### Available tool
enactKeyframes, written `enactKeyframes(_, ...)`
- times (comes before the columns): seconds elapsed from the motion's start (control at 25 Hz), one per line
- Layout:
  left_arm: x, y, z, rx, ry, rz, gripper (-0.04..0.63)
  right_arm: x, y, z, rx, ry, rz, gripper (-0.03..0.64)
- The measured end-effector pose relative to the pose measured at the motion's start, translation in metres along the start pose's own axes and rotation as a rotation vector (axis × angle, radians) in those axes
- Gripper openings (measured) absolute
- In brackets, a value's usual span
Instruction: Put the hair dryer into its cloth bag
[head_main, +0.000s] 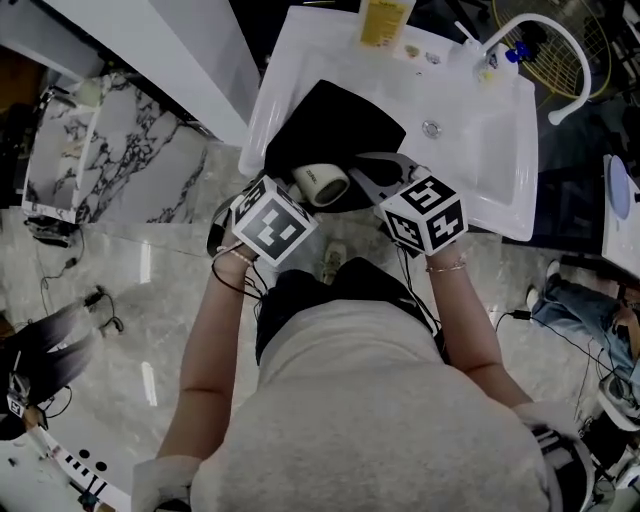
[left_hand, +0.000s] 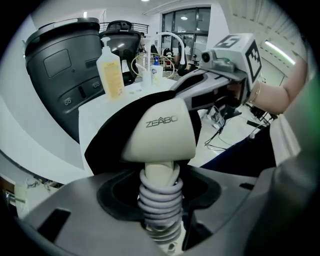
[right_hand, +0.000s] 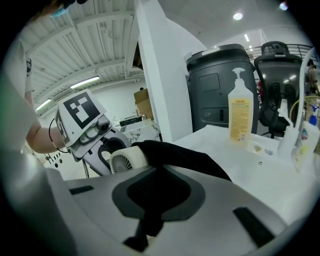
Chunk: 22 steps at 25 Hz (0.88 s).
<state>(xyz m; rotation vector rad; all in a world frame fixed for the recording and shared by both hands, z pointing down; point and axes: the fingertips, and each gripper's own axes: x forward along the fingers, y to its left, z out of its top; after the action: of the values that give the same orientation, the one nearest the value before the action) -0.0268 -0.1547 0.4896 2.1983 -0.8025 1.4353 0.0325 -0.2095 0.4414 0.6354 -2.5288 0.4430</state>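
A cream hair dryer (head_main: 321, 184) with its cord wound round the handle is held over the near edge of the white sink counter (head_main: 500, 170). My left gripper (left_hand: 160, 200) is shut on that wrapped handle, and the dryer's head (left_hand: 159, 131) sticks up past the jaws. The black cloth bag (head_main: 335, 125) lies on the counter right behind the dryer. My right gripper (right_hand: 149, 217) is shut on a fold of the bag's edge (right_hand: 175, 156), holding it next to the dryer's rear grille (right_hand: 121, 162). The two grippers (head_main: 300, 197) (head_main: 368, 180) sit close together.
A yellow pump bottle (head_main: 385, 20) and small bottles (right_hand: 305, 137) stand at the back of the counter by a white curved faucet (head_main: 558, 55). A dark grey bin (left_hand: 62, 70) stands to the left of the counter. Cables (head_main: 560, 335) lie on the marble floor.
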Motion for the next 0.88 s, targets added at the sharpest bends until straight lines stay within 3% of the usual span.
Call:
enactKeyframes(0.4,0.003,0.031,0.010,0.102,0.114,0.175,0.221,0.000,-0.004,0.009,0.018,-0.034,-0.011,0.014)
enactKeyframes(0.52,0.001,0.040,0.015,0.089,0.110,0.161,0.221,0.001,-0.004,0.012,0.017,-0.039,-0.002,0.014)
enactKeyframes(0.72,0.000,0.044,0.019,0.004,0.064,0.063,0.221,0.001,-0.005,0.012,0.002,-0.030,0.010,0.014)
enactKeyframes(0.88,0.008,0.051,0.015,0.017,0.114,0.113,0.221,0.005,-0.001,0.010,-0.004,-0.016,0.042,0.014)
